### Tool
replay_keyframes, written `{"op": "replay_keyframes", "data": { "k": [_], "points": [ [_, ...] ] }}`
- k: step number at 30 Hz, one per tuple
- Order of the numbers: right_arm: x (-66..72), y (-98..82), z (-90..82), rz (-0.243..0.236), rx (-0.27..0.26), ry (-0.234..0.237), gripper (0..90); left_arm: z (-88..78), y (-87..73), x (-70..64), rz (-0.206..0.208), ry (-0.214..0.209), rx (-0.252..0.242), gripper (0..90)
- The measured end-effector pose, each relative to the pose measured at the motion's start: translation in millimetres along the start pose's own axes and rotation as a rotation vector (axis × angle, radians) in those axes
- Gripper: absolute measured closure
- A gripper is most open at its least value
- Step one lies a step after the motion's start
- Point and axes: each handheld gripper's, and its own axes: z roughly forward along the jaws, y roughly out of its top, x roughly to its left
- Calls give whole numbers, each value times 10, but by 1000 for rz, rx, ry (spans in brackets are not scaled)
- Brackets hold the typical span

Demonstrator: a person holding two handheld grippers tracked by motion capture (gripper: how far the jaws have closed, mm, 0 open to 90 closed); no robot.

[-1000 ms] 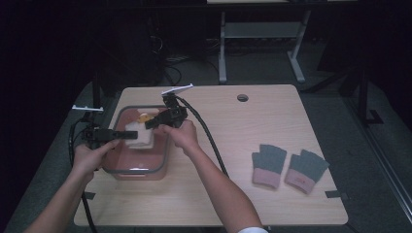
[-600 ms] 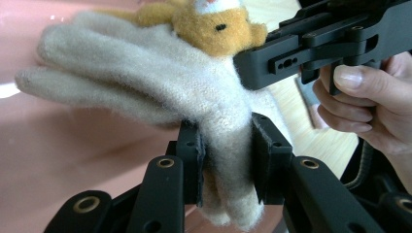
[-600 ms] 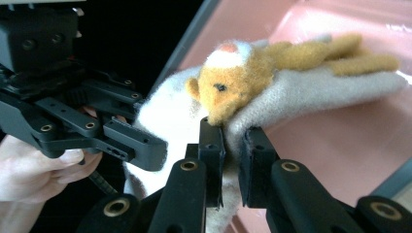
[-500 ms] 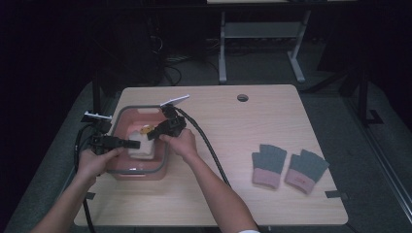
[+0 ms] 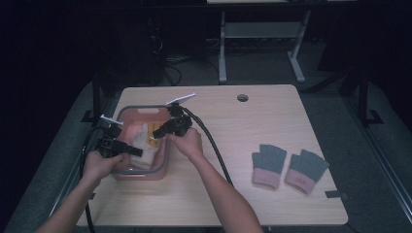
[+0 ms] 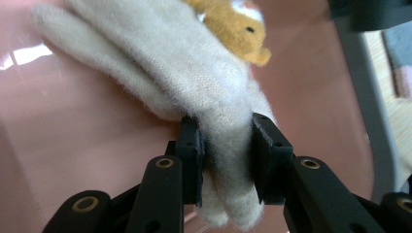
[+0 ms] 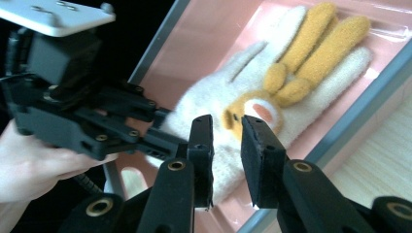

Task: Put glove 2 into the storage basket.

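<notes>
High view: pink tub [image 5: 127, 171] on table's left; cream glove [image 5: 142, 138] lies inside, grey gloves [image 5: 287, 166] well right of tub.

Left gripper view: left gripper [image 6: 225, 155] clenched on glove's cuff edge, fabric bunched between jaws.

Right gripper view: right gripper [image 7: 226, 158] jaws parted, nothing between them, above tub. Glove looks soft, light, floppy; pinch a fold near cuff.

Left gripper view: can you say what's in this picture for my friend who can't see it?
Two black gripper fingers pinch a fluffy cream glove near its end, inside a pink tub. A little orange animal face sits on the glove near the top of the picture.
</notes>
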Motion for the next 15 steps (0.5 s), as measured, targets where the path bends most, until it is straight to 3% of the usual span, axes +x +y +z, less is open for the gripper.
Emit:
{"op": "replay_keyframes", "data": {
  "k": [8, 15],
  "points": [
    [24, -20, -127, -8, -13, 12, 737, -73, 21, -36, -1, 46, 1, 579],
    [-21, -50, -203, 5, -32, 27, 735, -264, 63, -44, -11, 71, -50, 563]
  ]
}}
